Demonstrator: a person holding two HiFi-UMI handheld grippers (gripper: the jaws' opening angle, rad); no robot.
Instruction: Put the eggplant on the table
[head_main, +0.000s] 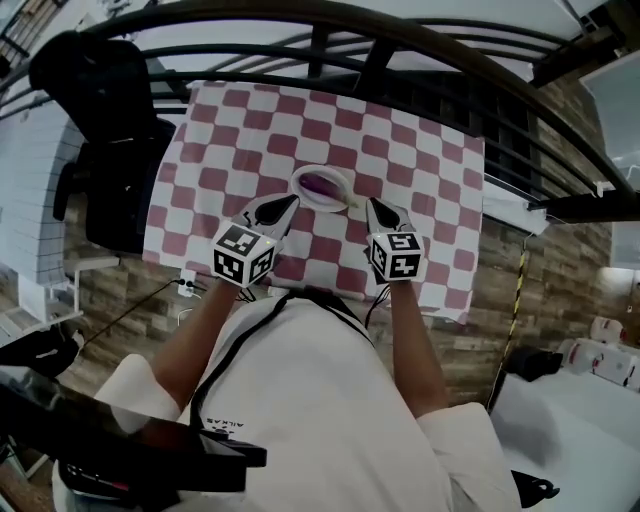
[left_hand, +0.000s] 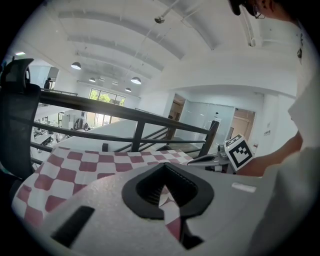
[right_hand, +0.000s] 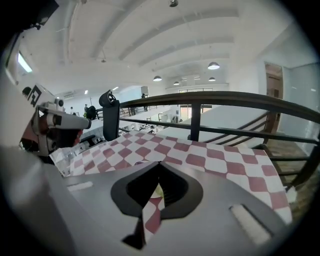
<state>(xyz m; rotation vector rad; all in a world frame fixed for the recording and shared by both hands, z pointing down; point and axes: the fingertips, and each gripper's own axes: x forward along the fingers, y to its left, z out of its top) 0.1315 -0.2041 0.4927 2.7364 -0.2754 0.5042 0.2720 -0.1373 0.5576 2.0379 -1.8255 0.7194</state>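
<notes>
Left hand-held gripper and right hand-held gripper are both clenched and empty. The eggplant lies in a white bowl on the checkered worktop, between the tips and just ahead. Its long axis runs crosswise. Neither gripper looks nearer.

The checkered bench is open cloth from 10 round to 2 o'clock of the white dish, with room to pass there. The dish stands near the front edge, with the left claw just beside it at 8 o'clock and the right claw at 4 o'clock. A dark railing bars the bench's 12 o'clock side. A black chair blocks its 9 o'clock side.
</notes>
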